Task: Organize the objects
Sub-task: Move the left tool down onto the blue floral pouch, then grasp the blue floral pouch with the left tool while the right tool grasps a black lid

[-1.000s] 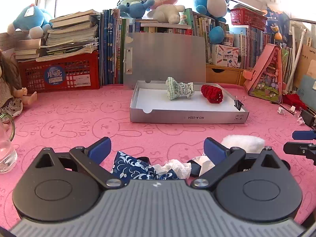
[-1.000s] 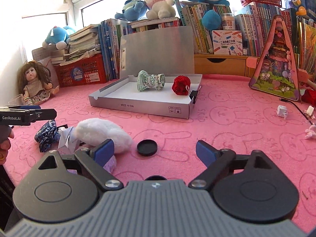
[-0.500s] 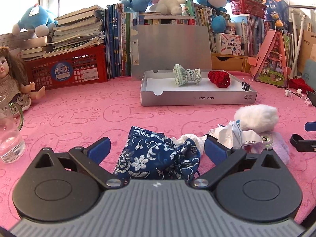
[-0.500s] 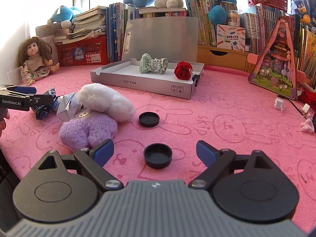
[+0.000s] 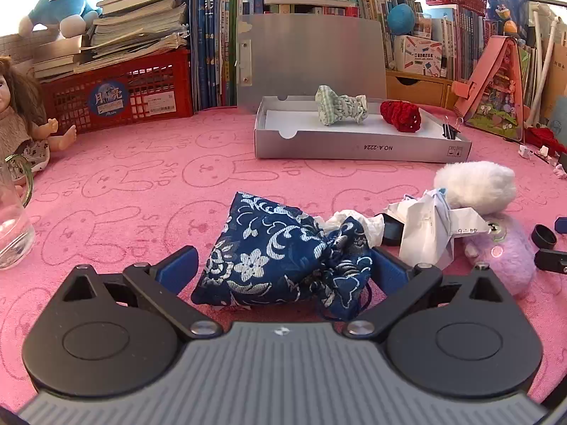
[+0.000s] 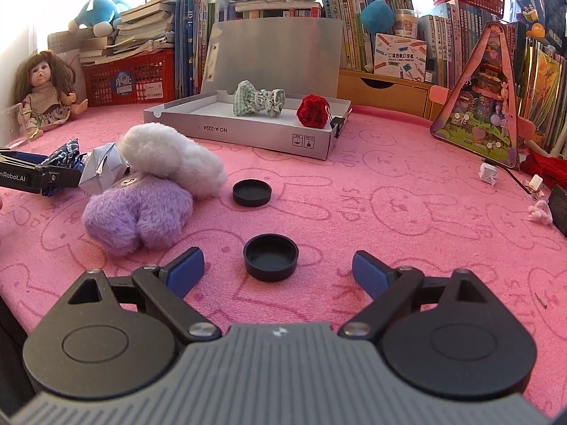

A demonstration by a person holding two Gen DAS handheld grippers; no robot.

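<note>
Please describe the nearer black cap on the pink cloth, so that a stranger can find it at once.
Start at the open silver box, then come forward over the pink cloth. Two black caps lie there; this cap is nearer the camera, ahead of the open right gripper, farther from the fluffy toys.

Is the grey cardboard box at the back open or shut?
Open. The box has its lid standing upright behind it, and a checked cloth bundle and red knitted piece lie visible inside.

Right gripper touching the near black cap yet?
Apart. In the right wrist view, pink cloth shows on both sides between the black cap and the wide-open right gripper fingers.
</note>
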